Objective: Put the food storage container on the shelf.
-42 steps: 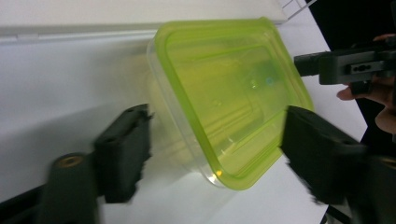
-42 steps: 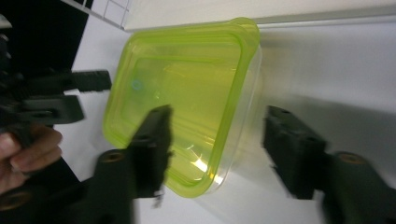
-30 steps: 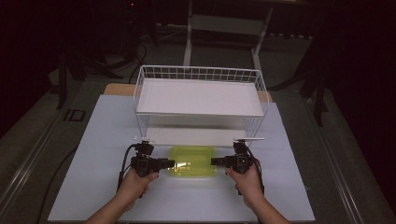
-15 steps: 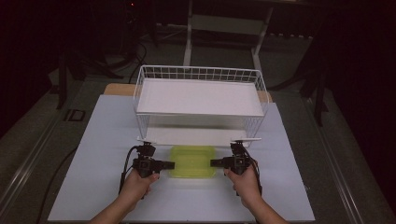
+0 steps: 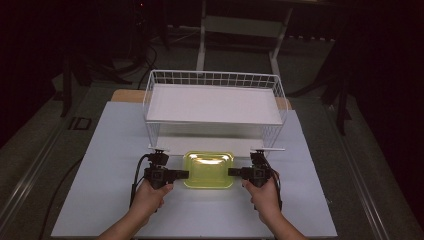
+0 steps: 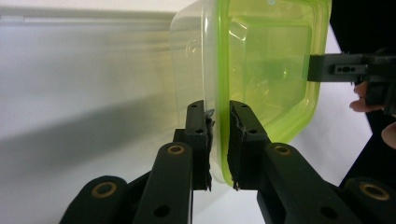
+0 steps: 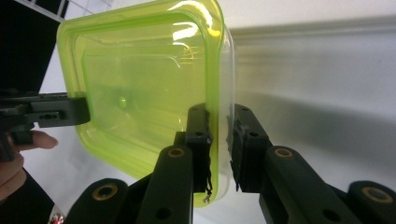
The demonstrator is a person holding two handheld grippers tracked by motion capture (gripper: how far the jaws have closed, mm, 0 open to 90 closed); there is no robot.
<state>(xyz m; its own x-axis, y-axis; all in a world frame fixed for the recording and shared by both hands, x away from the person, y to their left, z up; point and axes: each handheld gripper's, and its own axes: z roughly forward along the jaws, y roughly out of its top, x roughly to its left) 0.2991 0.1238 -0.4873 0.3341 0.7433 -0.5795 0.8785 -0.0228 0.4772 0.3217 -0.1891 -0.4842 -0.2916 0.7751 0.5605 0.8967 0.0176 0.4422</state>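
High view looks down from afar; both gripper views sit close — sharing the green container (image 5: 208, 170), seemingly lidded.

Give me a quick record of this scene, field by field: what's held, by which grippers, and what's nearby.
held thing: green container, clear base with a green lid
left gripper: shut on the container's left rim
right gripper: shut on the container's right rim
container place: in front of the rack; whether lifted off the table cannot be told
rack: white wire, a flat white shelf on top, open space beneath
table: white top
hands: one on each gripper, coming in from the near edge
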